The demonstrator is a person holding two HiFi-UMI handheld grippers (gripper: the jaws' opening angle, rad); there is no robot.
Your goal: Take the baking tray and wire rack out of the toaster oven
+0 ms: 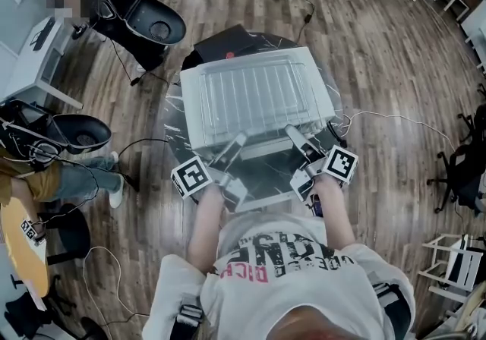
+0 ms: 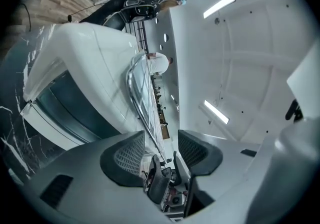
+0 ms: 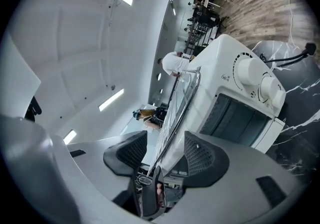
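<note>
Left gripper [image 2: 159, 150] and right gripper [image 3: 165, 153]: in each gripper view the meshed pads [image 2: 129, 155] [image 3: 200, 155] are seen standing apart, with the near edge of the rack [image 2: 136, 88] [image 3: 185, 93] running into the gap between them and clamped by neither pair. In the head view both grippers [image 1: 237, 140] [image 1: 295, 133] are shown side by side at the front edge of the oven [image 1: 323, 107], each carried on a bare forearm, with the marker cubes [image 1: 191, 176] [image 1: 342, 163] turned outward. The rack [image 1: 254, 94] is laid flat on the white top of the oven, outside the cavity; a tray cannot be told apart from it. The dark glass door [image 2: 75, 108] [image 3: 240, 118] and two knobs [image 3: 247, 70] are presented on the front. The oven is set on a round dark marbled table [image 1: 173, 127] over a wood floor [image 1: 380, 50].
</note>
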